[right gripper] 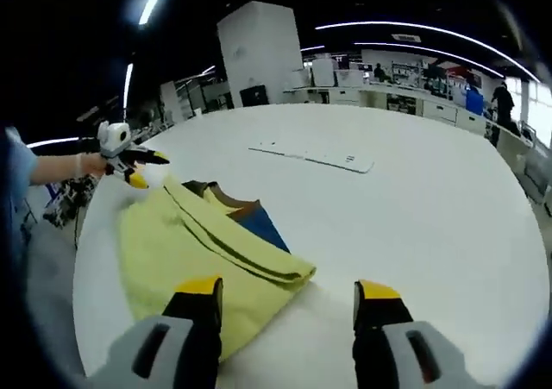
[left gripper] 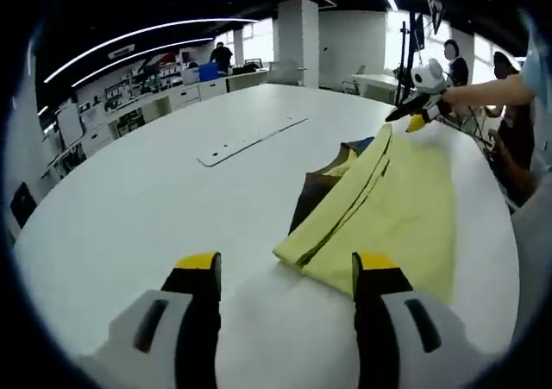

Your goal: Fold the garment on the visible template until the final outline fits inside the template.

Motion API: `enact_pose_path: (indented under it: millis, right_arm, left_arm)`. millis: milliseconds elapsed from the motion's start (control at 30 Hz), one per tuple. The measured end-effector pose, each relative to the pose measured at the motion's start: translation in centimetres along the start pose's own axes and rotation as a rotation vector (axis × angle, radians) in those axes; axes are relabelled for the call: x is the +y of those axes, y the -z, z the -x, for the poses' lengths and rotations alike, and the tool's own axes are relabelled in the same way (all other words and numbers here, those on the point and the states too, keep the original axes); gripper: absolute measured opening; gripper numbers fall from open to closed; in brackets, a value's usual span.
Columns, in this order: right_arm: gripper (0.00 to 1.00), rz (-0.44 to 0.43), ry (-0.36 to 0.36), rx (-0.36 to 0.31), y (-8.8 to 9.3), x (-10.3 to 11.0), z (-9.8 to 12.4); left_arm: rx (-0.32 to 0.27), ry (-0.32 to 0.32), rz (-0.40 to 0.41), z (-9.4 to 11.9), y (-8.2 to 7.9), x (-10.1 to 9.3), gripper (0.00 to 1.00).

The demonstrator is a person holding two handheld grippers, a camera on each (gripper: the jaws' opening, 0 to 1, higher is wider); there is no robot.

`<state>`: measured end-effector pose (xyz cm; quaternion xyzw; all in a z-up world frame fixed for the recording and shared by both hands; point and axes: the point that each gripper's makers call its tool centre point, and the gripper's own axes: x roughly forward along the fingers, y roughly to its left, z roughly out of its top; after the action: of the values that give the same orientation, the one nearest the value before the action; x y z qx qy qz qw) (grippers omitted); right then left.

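Note:
A yellow garment point(left gripper: 392, 203) lies folded on the white table point(left gripper: 155, 199), with its thick folded edge towards the table's middle. A brown and blue template point(left gripper: 312, 195) pokes out from under that edge. My left gripper point(left gripper: 285, 277) is open just short of the garment's near corner, holding nothing. At the garment's far corner a hand holds my right gripper point(left gripper: 412, 113). In the right gripper view the right gripper point(right gripper: 289, 298) is open beside the garment point(right gripper: 177, 251), over the fold's corner. The template point(right gripper: 257, 221) shows there too, with the left gripper point(right gripper: 142, 169) open at the far end.
A long white strip point(left gripper: 250, 143) lies flat on the table beyond the garment. People point(left gripper: 457, 61) stand near the table's far right edge. Desks and cabinets point(left gripper: 147, 104) line the back of the room, and a white pillar point(left gripper: 297, 40) stands behind the table.

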<state>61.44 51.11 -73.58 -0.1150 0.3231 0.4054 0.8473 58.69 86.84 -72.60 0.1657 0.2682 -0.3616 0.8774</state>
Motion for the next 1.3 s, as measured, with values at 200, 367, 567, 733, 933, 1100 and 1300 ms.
enact_pose_path:
  millis: [200,367,567,733,933,1100,1300]
  right_arm:
    - [0.49,0.191,0.035,0.046,-0.3,-0.4,-0.1]
    - [0.38,0.358,0.064,0.079,-0.7,-0.5,-0.5]
    - [0.32,0.515,0.085,0.120,-0.9,-0.5,-1.1]
    - [0.31,0.599,0.087,0.163,-0.5,-0.4,-1.6]
    - [0.29,0.656,0.080,0.186,-0.1,-0.3,-2.0]
    - [0.26,0.709,0.084,0.200,0.1,-0.3,-2.2]
    - [0.23,0.741,0.086,0.205,0.1,-0.2,-2.4]
  left_arm:
    - [0.002,0.015,-0.101,-0.6,-0.5,-0.3,0.46]
    - [0.028,0.003,-0.209,-1.2,-0.5,-0.2,0.39]
    - [0.039,-0.003,-0.309,-1.6,-0.9,-0.3,0.32]
    - [0.063,0.010,-0.386,-2.0,-0.7,-0.7,0.28]
    - [0.120,0.016,-0.511,-2.4,0.1,-0.8,0.26]
    - [0.160,0.008,-0.605,-2.7,0.7,-0.7,0.20]
    - [0.173,0.007,-0.659,-3.1,0.7,-0.8,0.17]
